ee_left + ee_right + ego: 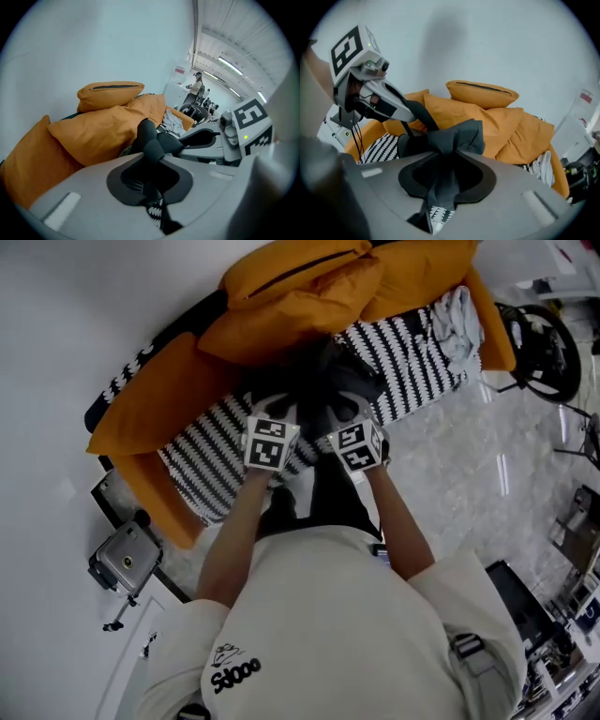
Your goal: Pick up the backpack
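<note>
**Backpack: dark, soft, on sofa, taken up at two points**

Head view:
- Backpack (319, 381) slumped on the striped seat of the sofa (422, 357), against the orange cushions (300, 296).
- Bulk beyond and below the fingers, toward the sofa back. Long axis not readable under the marker cubes.
- Left gripper (272, 432) and right gripper (356, 437) side by side at the near edge, close together, neither nearer than the other.
- Pale cloth (459, 315) at the far end of the seat, well apart.
- Glossy stone floor (469, 456) in front, white wall (66, 352) behind.
- Small grey device (127, 561) on the floor beside the sofa arm.

Left gripper view:
- Fingers (84, 187) clenched on a black strap (149, 136) of the backpack, the strap rising in a fold just past the tips.
- Right gripper alongside, just beside.

Right gripper view:
- Fingers (525, 187) pinching a bunch of dark grey fabric (457, 136), which runs down through the gap with striped seat showing below.
- Left gripper up and to the side, its strap drawn taut.

Assessment:
- Both holds look set at the upper end, with the load hanging forward of the fingers.
- Even upward pull judged best. Fabric pinch likelier to slip than the strap.
</note>
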`<state>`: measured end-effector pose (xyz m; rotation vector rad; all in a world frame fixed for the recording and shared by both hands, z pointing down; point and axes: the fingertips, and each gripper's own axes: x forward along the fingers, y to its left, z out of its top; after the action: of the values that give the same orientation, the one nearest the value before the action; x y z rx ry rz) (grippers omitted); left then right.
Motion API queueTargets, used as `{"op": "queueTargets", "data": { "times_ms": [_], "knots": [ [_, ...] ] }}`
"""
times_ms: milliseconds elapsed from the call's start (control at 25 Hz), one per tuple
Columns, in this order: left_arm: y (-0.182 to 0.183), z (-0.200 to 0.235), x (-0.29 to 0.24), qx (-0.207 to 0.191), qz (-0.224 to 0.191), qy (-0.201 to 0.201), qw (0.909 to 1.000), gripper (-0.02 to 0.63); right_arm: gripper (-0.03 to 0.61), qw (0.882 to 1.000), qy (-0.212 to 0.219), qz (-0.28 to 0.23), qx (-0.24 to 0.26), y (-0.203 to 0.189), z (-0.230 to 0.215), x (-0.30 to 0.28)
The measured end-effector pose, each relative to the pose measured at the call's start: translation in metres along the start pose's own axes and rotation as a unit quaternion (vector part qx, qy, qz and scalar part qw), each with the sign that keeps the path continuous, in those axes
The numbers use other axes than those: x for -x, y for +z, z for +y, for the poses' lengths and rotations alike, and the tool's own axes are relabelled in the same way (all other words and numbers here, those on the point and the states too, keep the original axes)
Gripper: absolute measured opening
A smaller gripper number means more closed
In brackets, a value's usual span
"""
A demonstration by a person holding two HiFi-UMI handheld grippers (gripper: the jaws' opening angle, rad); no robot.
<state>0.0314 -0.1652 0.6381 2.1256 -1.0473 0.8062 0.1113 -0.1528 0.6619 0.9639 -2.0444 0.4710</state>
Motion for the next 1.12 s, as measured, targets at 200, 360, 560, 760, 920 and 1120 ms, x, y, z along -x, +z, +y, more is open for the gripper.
{"op": "queueTargets", "data": {
  "times_ms": [200,360,560,760,920,1120],
  "knots": [
    [0.016,-0.035,0.022,-0.027,-0.043,-0.023,0.9985,0.011,0.078,0.997,-0.021,-0.042,-0.068,0.005,-0.005,0.044],
    [0.031,-0.056,0.049,-0.052,-0.094,-0.023,0.9939,0.011,0.077,0.991,-0.036,-0.076,-0.104,0.013,0.0,0.079],
    [0.038,-0.073,0.078,-0.06,-0.128,-0.029,0.9895,0.009,0.075,0.986,-0.028,-0.107,-0.126,0.022,0.015,0.114],
    [0.048,-0.085,0.119,-0.072,-0.169,-0.032,0.9824,0.009,0.074,0.979,-0.008,-0.139,-0.15,0.037,0.036,0.148],
    [0.062,-0.087,0.16,-0.078,-0.211,-0.027,0.9741,0.009,0.074,0.97,-0.01,-0.179,-0.163,0.061,0.054,0.178],
    [0.075,-0.091,0.213,-0.066,-0.254,-0.035,0.9643,0.009,0.074,0.958,-0.012,-0.232,-0.171,0.091,0.077,0.218]
  ]
}}
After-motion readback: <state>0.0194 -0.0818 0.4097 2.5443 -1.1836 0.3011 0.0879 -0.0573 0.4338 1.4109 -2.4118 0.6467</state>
